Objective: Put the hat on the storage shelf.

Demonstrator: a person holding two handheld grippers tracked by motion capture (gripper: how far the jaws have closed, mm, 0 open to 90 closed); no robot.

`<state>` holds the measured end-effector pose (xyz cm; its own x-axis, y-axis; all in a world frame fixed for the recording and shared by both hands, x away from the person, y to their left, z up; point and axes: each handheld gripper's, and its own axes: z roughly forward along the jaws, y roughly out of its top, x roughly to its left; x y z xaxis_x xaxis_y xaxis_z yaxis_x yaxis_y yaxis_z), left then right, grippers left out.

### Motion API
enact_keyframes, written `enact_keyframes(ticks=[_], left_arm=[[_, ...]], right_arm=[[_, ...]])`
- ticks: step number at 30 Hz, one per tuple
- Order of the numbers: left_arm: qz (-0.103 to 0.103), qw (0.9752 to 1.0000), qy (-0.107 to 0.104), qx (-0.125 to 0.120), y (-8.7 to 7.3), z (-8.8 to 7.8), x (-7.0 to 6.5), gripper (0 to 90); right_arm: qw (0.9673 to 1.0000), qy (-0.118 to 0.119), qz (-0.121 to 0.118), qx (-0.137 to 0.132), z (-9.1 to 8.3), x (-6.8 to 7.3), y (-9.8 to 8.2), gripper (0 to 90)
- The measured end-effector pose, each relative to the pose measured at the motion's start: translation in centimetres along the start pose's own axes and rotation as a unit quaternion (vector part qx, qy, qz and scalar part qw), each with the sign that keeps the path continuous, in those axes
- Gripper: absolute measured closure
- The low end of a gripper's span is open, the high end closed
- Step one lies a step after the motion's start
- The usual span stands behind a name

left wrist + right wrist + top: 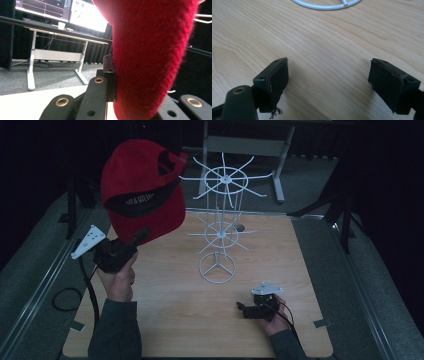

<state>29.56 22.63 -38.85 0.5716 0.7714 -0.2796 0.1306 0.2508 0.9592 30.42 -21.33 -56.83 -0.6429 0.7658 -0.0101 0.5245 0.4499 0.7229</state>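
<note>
A red baseball cap (pixel 141 190) is gripped by its brim in the left hand-held gripper (pixel 131 244) and held aloft, left of the white wire display stand (pixel 221 225) on the bench (pixel 165 320). The right hand-held gripper (pixel 243 308) lies released, low over the bench. The carrying step appears in hand; next, the cap would need lifting over an upper prong and lowering onto it.

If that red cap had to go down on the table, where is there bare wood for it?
Bare wood lies on the table between the left gripper, which holds the red cap, and the right gripper, and right of the white wire rack. It is crowded around the rack's ring foot.
</note>
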Motion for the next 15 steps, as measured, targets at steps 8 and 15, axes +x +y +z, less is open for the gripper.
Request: enact_keyframes(ticks=[8, 15], left_arm=[[0.014, 0.9999, 0.004, 0.006, -0.15, 0.06, -0.31, 85.0], [0.022, 0.9997, 0.003, 0.008, -0.38, 0.21, -0.61, 85.0]], right_arm=[[1.0000, 0.000, 0.000, 0.000, 0.00, 0.00, 0.00, 16.3], [1.0000, 0.000, 0.000, 0.000, 0.00, 0.00, 0.00, 16.3]])
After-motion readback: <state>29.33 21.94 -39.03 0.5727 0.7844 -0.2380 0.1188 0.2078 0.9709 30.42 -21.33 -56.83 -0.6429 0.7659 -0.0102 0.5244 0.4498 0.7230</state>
